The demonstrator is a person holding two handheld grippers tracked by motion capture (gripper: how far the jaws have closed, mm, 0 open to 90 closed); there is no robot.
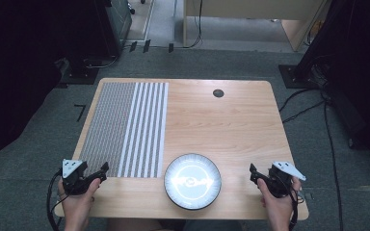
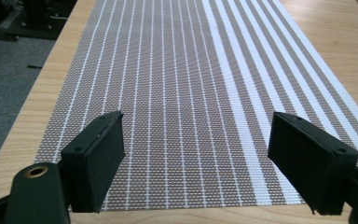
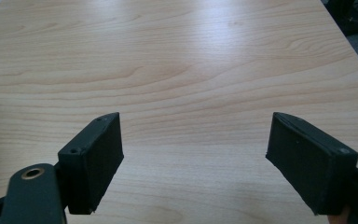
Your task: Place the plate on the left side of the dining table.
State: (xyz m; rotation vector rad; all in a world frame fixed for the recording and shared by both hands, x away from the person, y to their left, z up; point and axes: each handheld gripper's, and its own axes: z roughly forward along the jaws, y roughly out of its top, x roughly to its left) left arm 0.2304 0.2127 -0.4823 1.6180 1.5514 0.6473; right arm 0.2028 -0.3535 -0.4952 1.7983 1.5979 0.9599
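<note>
A grey woven placemat point(image 1: 125, 127) with white stripes lies flat on the left half of the wooden table point(image 1: 231, 120). A round plate point(image 1: 192, 181) with a dark rim and pale centre sits at the table's front middle. My left gripper point(image 1: 101, 172) is held at the mat's near left corner, jaws wide apart and empty; the left gripper view looks along the placemat point(image 2: 186, 93) between the jaws. My right gripper point(image 1: 253, 173) hovers right of the plate, open and empty, over bare table wood point(image 3: 191, 84).
A small dark round grommet point(image 1: 218, 93) sits in the table's far middle. Cables point(image 1: 298, 108) trail on the grey carpet to the right. Dark equipment stands at the far left and right, and a wooden desk point(image 1: 250, 19) stands beyond the table.
</note>
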